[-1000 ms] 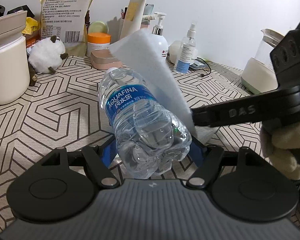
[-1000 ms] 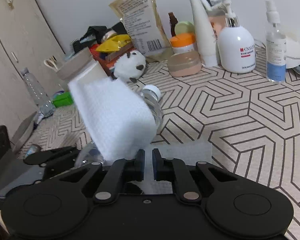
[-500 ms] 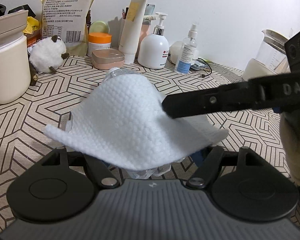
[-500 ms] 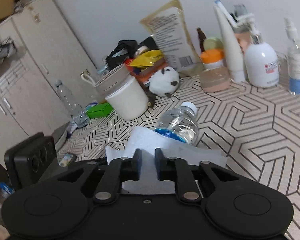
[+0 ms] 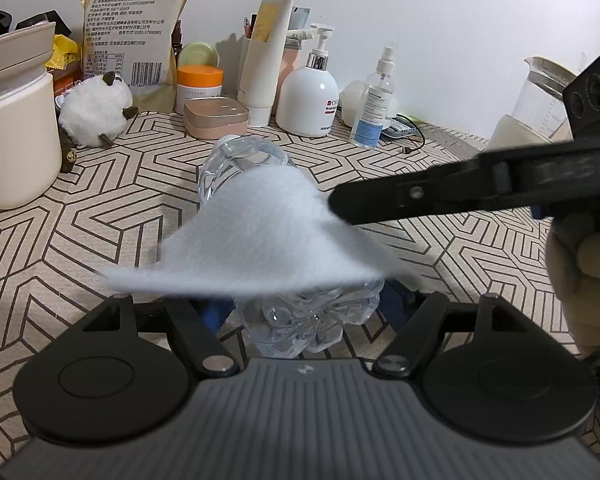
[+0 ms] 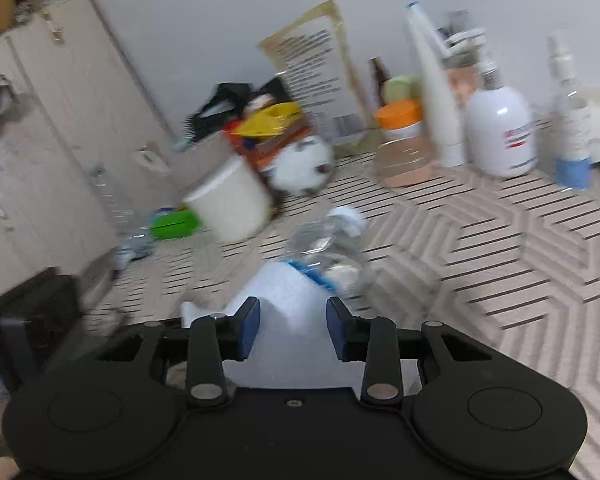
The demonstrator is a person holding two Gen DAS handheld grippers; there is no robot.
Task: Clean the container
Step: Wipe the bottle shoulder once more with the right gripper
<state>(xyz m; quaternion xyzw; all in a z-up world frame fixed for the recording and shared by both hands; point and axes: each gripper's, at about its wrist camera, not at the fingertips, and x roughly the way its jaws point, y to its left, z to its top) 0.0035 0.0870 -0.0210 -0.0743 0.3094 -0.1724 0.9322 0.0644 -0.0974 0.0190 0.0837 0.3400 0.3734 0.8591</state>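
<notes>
The right claw (image 6: pixel 292 326) is opening, leaving the cloth (image 5: pixel 268 240) now draped over the bottle (image 5: pixel 308 320) the left claw (image 5: pixel 308 304) holds; wiping can start.

- Clear plastic water bottle (image 5: pixel 240 164) lying tilted, white cap (image 6: pixel 346 216) pointing away towards the pink compact (image 5: pixel 215 118) at the back, ribbed base nearest the left wrist camera
- Blue label band (image 6: pixel 312 274) just peeks out on the bottle's side in the right wrist view
- White textured wipe (image 5: pixel 260 240) draped over the bottle's middle, peaked on top, edges flaring out to both sides, covering most of the body
- Bottle's neck and base stay uncovered either side of the wipe
</notes>
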